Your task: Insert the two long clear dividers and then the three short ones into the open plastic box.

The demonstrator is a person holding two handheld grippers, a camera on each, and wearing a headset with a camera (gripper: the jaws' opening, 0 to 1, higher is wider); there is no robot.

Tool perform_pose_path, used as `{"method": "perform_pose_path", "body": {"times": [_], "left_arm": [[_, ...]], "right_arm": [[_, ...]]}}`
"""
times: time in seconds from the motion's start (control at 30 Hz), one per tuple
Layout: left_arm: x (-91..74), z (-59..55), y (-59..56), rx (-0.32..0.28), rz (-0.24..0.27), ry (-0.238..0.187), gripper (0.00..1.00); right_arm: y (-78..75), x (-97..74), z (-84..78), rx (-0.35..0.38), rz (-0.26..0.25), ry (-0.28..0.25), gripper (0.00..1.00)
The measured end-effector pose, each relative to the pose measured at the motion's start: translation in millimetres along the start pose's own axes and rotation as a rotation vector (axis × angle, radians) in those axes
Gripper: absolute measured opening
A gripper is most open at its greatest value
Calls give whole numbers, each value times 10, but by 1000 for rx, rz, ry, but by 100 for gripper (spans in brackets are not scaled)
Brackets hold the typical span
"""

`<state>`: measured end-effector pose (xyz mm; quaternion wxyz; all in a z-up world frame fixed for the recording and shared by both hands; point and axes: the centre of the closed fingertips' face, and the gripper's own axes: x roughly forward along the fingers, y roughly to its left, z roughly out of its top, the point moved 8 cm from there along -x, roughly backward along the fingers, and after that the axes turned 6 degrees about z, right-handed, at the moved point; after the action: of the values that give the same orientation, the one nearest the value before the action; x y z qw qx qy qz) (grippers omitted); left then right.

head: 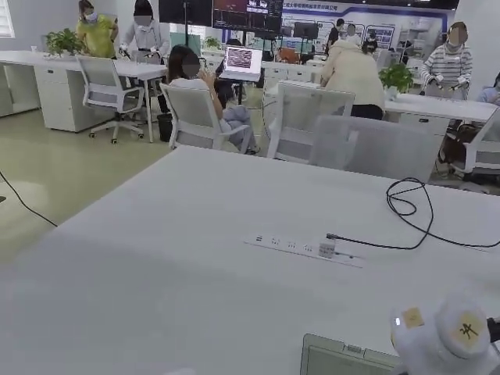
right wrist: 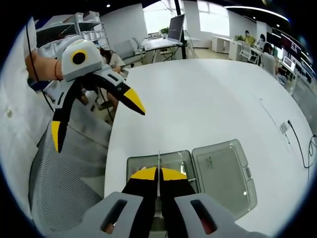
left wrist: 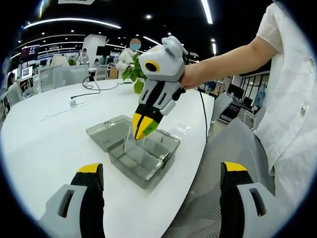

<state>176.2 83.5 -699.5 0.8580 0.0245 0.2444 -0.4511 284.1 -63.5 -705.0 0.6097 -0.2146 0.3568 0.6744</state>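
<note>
Landmark: open plastic box (left wrist: 141, 177), a shallow rectangular tray of translucent grey plastic with rounded corners, lying on the table near its curved edge.
Lid: hinged lid (right wrist: 224, 174) folded fully back, flat on the table beside the tray and joined to it along one long side; same cloudy plastic, with a raised rim and a small latch tab on the outer edge.
Task piece: clear divider (left wrist: 133, 144), a thin, flat, glass-clear sheet held upright over the box. Its lower edge sits within the tray opening; I cannot tell whether it touches the floor. In the right gripper view it shows only as a fine vertical line, edge-on.
Right gripper (left wrist: 145, 128): directly above the box, angled down into it. The yellow-tipped black jaws are pressed together, pinching the top of the divider. The housing is white and rounded, with a hand wrapped behind it.
Left gripper (right wrist: 96, 124): off the near side of the box, beyond the table edge and well apart from it. The jaws are spread wide, with nothing between them.
Table (head: 195, 258): smooth matt white, broad, with a rounded corner by the box.
Beyond the box: a white socket strip (head: 305, 248) set flush in the tabletop, with a black cable (head: 414, 211) looped behind it.
Beside the box, off the table: a chair (right wrist: 64, 191) with grey woven mesh.
</note>
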Motion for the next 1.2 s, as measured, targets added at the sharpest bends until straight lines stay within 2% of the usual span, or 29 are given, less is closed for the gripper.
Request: {"method": "perform_pose_path", "body": {"times": [0.17,0.2,0.23,0.3,0.6,0.97,1.2], "left_arm": [[-1,-2,1,-8,1,-5,100],[1,-7,1,-8,1,-2,100],[3,-9,-1,-8,0,-2,100],[10,-10,-10,-8,-3,-2,100],[23,-19,-32,-11,-9,0,100],[36,-21,-19,-12,-11,0,100],[45,-48,-20,-8,-17,10,100]], "right_arm": [[14,32,-5,-15,-10,-2,3],[21,54,-10,-42,-17,22,3],[37,76,7,-55,-14,11,3],[44,129,20,-75,-19,28,3],[37,299,-4,-142,-15,100,2],[-22,401,-43,-124,-4,125,3],[-41,486,-71,-115,4,168,3]]}}
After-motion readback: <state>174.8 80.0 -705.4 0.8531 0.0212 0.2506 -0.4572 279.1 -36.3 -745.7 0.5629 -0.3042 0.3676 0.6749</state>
